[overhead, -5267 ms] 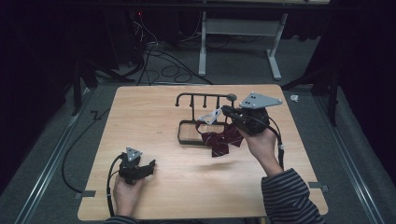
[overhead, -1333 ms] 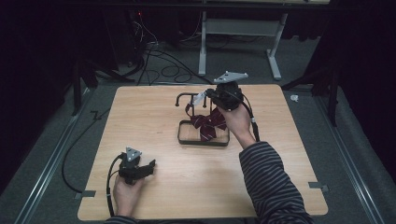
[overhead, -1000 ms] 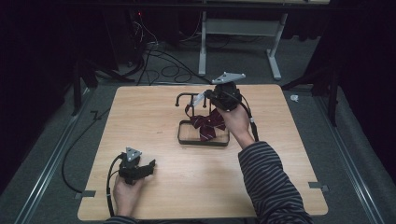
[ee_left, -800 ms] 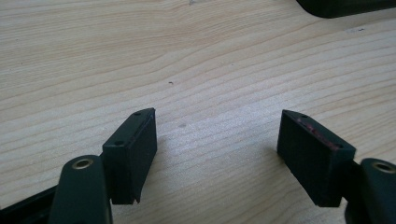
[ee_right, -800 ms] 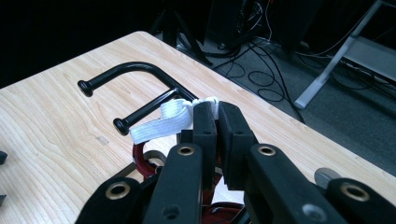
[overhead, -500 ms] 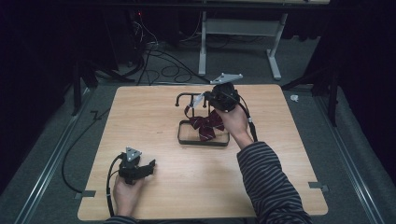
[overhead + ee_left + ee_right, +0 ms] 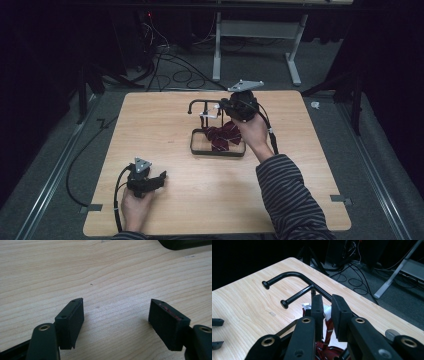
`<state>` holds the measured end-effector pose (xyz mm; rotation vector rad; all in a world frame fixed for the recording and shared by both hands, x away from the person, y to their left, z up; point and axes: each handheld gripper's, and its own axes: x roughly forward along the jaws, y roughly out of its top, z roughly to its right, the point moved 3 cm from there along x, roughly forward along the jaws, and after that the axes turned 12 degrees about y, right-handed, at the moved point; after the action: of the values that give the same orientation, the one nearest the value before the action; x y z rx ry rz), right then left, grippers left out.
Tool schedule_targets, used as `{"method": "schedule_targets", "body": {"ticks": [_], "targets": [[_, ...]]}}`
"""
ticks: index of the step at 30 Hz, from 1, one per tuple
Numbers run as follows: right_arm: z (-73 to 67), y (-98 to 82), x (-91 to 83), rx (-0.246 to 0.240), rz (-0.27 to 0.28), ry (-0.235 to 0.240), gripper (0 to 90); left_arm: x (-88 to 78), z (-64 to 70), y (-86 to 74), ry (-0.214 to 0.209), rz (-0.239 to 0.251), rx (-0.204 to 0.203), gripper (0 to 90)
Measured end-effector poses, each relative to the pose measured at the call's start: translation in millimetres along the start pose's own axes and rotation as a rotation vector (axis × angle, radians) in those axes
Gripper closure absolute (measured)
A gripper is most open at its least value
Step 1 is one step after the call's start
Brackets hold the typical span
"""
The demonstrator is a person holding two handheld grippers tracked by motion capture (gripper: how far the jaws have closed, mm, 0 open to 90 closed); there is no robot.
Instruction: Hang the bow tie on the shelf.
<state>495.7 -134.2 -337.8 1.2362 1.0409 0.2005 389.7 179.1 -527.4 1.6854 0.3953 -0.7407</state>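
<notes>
Resting low on the near-left part of the wooden tabletop (image 7: 165, 200): the left gripper (image 7: 159, 179), held in the person's left hand (image 7: 131, 209), a grey three-cornered plate on top and a black cable looping out behind it. Released, jaws spread wide in the left gripper view, bare wood grain between the two black pads (image 7: 71, 321) and nothing caught there. Well ahead of it and off to its right, a black wire rack (image 7: 216, 145): a rectangular base frame lying flat on the tabletop, an upright post, a curved bar with knobbed ends across the top. Draped into that base frame and hanging just below the right gripper, a dark red cloth (image 7: 222, 139) with pale stripes. Raised above the rack's top bar (image 7: 294, 276), the right gripper (image 7: 220, 107), held in the right hand (image 7: 252, 134), a striped sleeve (image 7: 292, 200) trailing back toward the near edge. Clenched nearly closed in the right gripper view on a white strap (image 7: 327, 312) running up from the red cloth, the strap pinched between the two pads just beside the rack's post. Beyond the gripper's tips, the bar's two knobbed prongs reaching out to the left. Past the far edge of the tabletop, grey floor (image 7: 260, 70), loose cables and a white table leg.
</notes>
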Motion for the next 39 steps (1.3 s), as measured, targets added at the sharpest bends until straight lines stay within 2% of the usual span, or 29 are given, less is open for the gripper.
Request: {"method": "schedule_targets", "body": {"ticks": [13, 30, 39], "targets": [[9.3, -14.6, -22.6, 0.031, 0.039, 0.002, 79.8, 0.4, 1.0, 0.0, 0.006, 0.004, 0.000, 29.2], [15.6, -29.0, -41.1, 0.066, 0.074, 0.009, 76.2, 0.4, 1.3, 0.1, 0.007, 0.003, 0.003, 29.2], [21.2, -42.0, -59.6, 0.081, 0.089, -0.005, 74.5, 0.4, 1.4, 0.1, 0.008, 0.002, 0.006, 29.2]]}}
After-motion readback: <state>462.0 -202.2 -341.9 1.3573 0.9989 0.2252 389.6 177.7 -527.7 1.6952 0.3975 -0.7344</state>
